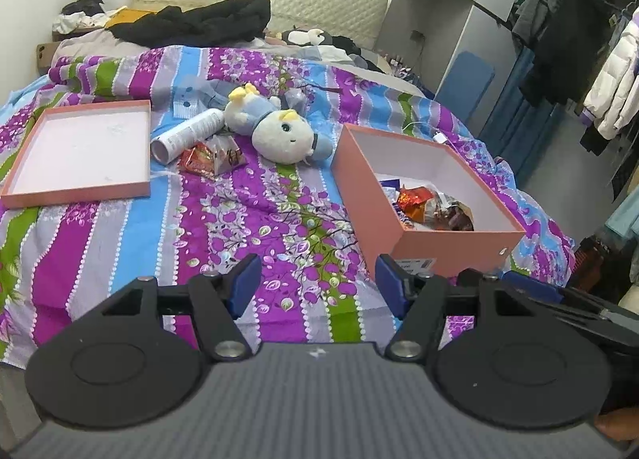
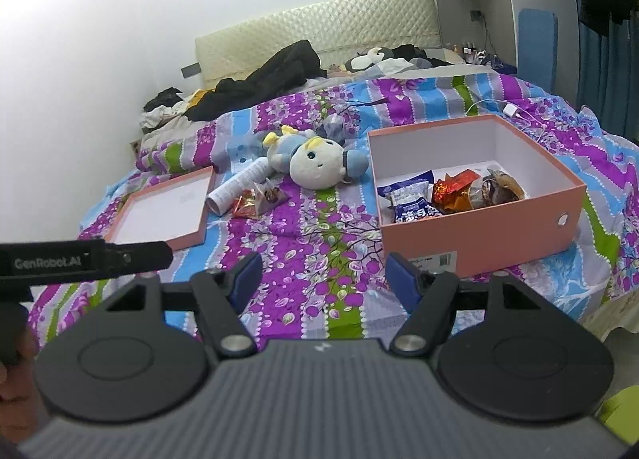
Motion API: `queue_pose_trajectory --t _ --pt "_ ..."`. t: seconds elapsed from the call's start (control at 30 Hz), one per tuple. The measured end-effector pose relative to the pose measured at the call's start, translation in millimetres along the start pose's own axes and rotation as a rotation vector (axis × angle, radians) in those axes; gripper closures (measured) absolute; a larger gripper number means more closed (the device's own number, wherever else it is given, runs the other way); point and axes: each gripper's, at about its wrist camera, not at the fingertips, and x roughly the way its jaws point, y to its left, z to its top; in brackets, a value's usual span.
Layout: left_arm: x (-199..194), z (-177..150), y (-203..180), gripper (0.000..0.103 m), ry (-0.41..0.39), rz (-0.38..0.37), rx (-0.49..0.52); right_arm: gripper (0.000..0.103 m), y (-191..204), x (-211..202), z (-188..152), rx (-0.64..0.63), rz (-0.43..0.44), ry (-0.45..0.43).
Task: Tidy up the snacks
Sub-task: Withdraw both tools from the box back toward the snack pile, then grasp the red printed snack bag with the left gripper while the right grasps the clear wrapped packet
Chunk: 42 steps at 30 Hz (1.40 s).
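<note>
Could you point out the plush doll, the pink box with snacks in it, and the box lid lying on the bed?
plush doll (image 2: 315, 165): right wrist view, on its pale face.
pink box (image 2: 479, 231): right wrist view, on its near outer wall.
box lid (image 1: 80, 143): left wrist view, on its white inner floor.

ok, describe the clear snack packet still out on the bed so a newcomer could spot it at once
On the striped bed, look between the shallow pink lid and the plush doll. A white tube lies there, with two packets at its near end. The target is the clear packet, pyramid-shaped with brown contents, touching a flat red foil packet.
</note>
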Motion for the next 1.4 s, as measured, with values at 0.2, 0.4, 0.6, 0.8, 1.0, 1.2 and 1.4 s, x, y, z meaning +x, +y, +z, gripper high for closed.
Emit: queue_pose_trajectory --t 0.2,0.4,0.6,0.8,1.0,1.2,1.4 --pt "13 -17 15 0.035 0.02 0.013 -0.015 0.033 6 15 -15 -0.025 0.018 0.022" --pt "26 -24 30 0.032 0.038 0.036 -0.045 0.033 11 27 -22 -0.035 0.026 0.038" --pt "47 -23 55 0.032 0.045 0.059 -0.111 0.033 17 51 -22 -0.064 0.03 0.067" --pt "86 -9 89 0.032 0.049 0.085 -0.14 0.033 24 88 -12 -0.076 0.06 0.071" --pt "137 16 123 0.032 0.044 0.124 -0.11 0.033 29 141 9 -0.065 0.111 0.069" --pt "202 38 152 0.032 0.056 0.164 -0.056 0.033 29 209 29 0.0 0.182 0.1" --pt "264 52 173 0.032 0.065 0.186 -0.001 0.033 38 283 47 -0.016 0.207 0.114"
